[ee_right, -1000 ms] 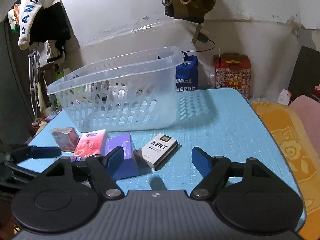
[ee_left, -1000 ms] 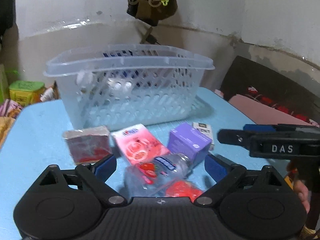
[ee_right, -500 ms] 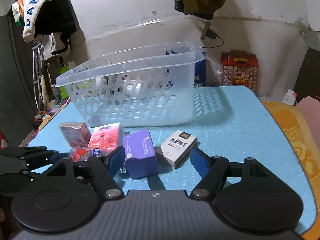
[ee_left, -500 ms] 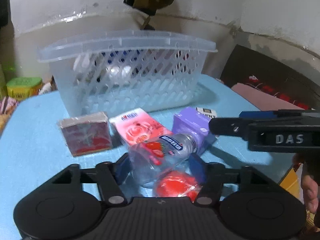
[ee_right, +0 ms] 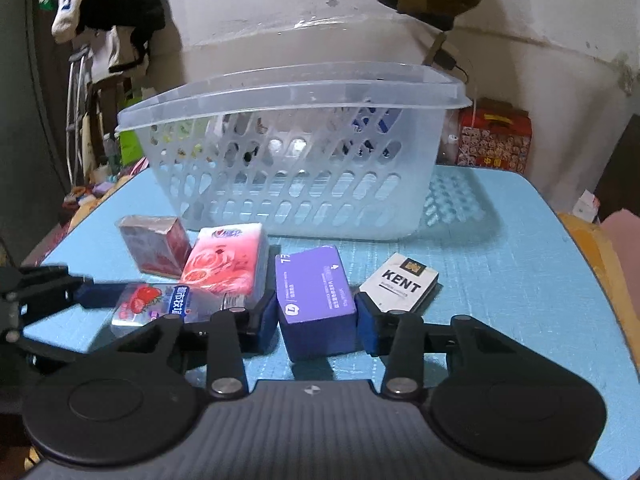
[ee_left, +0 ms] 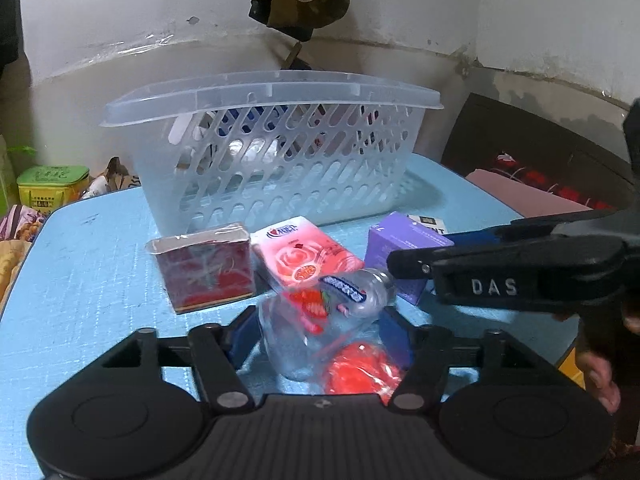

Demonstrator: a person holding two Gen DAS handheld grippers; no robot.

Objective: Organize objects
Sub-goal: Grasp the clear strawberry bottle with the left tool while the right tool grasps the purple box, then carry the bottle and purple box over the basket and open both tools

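Observation:
My left gripper is shut on a clear plastic bottle with a strawberry label and red cap, held just above the blue table. My right gripper has closed on the purple box, which rests on the table. The bottle also shows in the right wrist view. A red box, a pink tissue pack and a KENT cigarette pack lie in front of the clear plastic basket.
The basket holds several items, seen through its slots. A green tin stands off the table's left edge. A red gift box stands behind the table on the right. An orange cloth lies past the right edge.
My left gripper closed on the bottle and lifted it slightly. My right gripper moved forward and closed around the purple box.

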